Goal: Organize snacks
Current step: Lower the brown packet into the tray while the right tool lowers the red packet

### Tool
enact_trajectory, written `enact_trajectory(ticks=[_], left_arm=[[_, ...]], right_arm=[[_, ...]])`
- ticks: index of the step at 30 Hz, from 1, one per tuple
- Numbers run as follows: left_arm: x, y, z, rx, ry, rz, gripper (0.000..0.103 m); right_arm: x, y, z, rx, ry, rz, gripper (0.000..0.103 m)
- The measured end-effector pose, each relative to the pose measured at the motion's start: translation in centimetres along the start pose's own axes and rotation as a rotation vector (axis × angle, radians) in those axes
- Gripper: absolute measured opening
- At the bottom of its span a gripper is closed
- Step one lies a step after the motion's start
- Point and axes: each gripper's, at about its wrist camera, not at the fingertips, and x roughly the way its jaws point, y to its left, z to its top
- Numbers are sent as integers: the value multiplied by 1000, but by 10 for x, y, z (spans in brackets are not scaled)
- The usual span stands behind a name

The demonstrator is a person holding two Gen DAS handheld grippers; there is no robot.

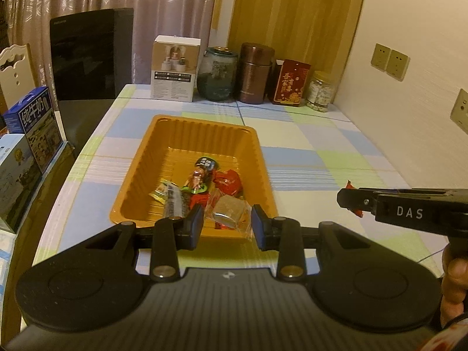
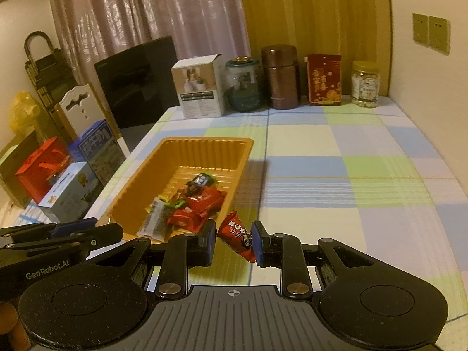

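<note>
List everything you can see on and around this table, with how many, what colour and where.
tray: one, orange, left of table middle
snacks in tray: several, mixed wrappers
clear-wrapped snack: one, in left gripper
red candy: one, in right gripper
white box: one, far edge
glass jar: one, greenish
brown canister: one
red box: one
clear jar: one, by wall
milk cartons: blue, left of table
left gripper: shut on snack
right gripper: shut on candy
</note>
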Motion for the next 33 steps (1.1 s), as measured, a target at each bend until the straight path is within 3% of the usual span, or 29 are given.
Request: enact_trajectory(ticks=[33], left_arm=[[41, 42, 26, -5, 24, 19, 32]], right_arm=[[74, 37, 35, -64, 35, 54, 27]])
